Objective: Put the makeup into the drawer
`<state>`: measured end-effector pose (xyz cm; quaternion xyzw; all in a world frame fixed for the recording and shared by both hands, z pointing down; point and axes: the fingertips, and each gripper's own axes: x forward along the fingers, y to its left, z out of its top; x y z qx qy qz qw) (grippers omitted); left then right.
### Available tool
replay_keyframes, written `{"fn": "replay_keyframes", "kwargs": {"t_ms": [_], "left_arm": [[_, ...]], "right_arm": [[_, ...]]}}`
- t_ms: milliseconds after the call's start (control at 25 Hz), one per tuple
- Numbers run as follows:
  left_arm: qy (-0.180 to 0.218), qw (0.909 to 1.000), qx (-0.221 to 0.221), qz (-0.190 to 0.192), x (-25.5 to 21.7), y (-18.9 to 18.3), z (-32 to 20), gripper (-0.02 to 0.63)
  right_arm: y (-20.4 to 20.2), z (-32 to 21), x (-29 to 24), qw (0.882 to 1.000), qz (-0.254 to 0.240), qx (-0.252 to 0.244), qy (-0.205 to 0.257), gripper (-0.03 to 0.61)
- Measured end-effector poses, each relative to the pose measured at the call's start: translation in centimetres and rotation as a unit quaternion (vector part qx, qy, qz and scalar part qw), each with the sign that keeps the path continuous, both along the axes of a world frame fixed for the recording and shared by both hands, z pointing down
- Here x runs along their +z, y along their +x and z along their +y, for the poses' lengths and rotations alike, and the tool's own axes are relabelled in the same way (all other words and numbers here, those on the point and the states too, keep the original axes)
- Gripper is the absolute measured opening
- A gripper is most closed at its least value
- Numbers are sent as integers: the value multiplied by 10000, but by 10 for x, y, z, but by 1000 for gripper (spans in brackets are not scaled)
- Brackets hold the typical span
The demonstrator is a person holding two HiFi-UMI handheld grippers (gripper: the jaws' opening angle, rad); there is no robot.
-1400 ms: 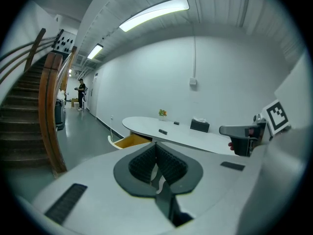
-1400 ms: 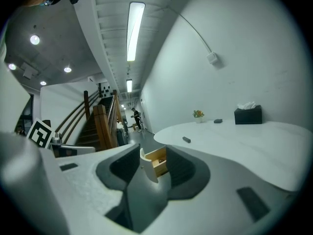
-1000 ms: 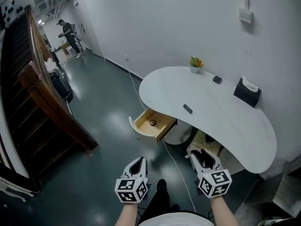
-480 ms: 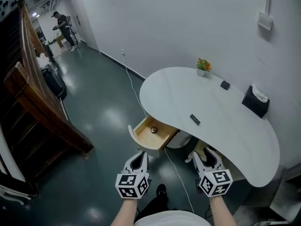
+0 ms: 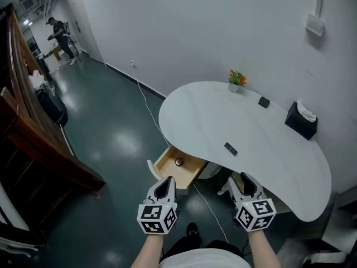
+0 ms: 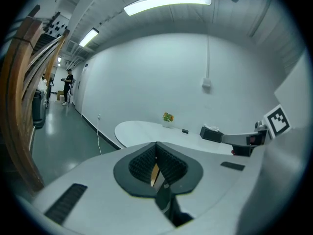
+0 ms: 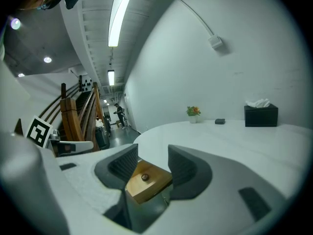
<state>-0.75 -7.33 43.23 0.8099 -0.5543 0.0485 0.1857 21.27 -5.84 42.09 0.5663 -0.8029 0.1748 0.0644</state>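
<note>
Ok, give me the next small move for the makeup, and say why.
Probably reach the right gripper forward to the small black makeup stick on the white table: its jaws stand apart and empty, and the wooden drawer already stands open.

You've got a pale bare-wood drawer [image 5: 167, 166] at lower centre, under a smooth matt white table [image 5: 223, 116]. The floor [image 5: 111, 121] at left is dark and glossy. The far-left staircase [image 5: 39, 149] is dark varnished wood. The right gripper's [image 7: 152, 164] pads [image 7: 124, 164] are black, ribbed and matt.
</note>
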Motion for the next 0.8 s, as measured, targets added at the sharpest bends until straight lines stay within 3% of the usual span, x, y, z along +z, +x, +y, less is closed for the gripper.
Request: {"fn": "replay_keyframes", "kwargs": {"t_ms": [480,800], "left_arm": [[-139,9995,279,74,13,18,-33,3],[-126,9999,-6,-3,11,21,-60,3]], "right_arm": [[14,-26,8,9997,145,165,-143,176],[29,-63,21,9992,297,-32,-269,176]]}}
